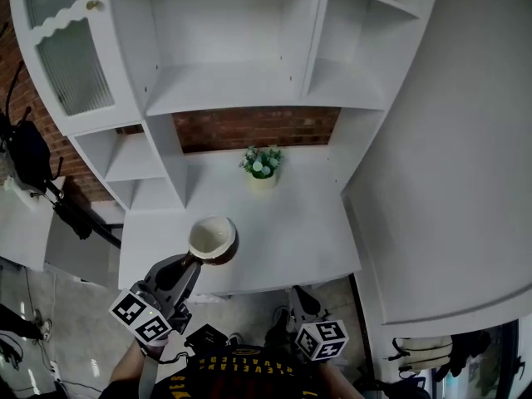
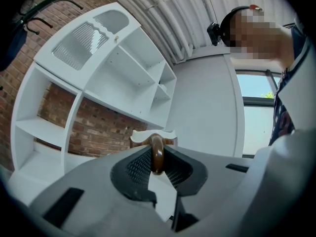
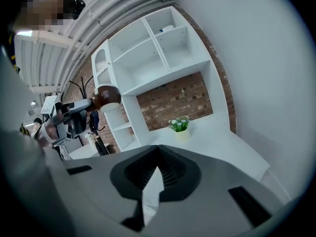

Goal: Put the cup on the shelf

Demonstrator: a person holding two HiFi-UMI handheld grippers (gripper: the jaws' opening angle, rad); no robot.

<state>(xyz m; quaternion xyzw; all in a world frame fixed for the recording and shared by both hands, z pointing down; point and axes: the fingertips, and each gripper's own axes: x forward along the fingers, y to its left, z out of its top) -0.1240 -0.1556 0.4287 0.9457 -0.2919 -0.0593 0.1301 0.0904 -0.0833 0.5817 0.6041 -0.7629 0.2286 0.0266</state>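
**A:** Two grippers in shot, only one working. The left gripper [image 1: 191, 261] has its jaws nearly together, pinched on the brown handle [image 2: 157, 154] of the cup [image 1: 213, 239]. The bowl hangs just past the fingertips, mouth up, touching nothing else.

**B:** And the right gripper [image 3: 158, 149]?

**A:** Jaws closed tip to tip with nothing between them, held low beside the left one.

**B:** What makes this carry go well?

**A:** That's a thin grip. The handle is a narrow loop between the pads, so I reckon the cup could swing on it. Level wrist, slow travel. Just below and ahead of the jaws lies the white desk top [image 1: 291, 231]. Further ahead stands a potted plant [image 1: 263, 165], so pass above it. Beyond and higher is the shelf [image 1: 241, 90], a wide, bare bay.

**B:** And the set-down?

**A:** Come in over the front edge and lower until the base sits flat. Only then part the jaws and back straight out along the handle.

**B:** Biggest risk?

**A:** Clipping the upright [image 1: 316, 40] to the right of the bay, or letting go too early.
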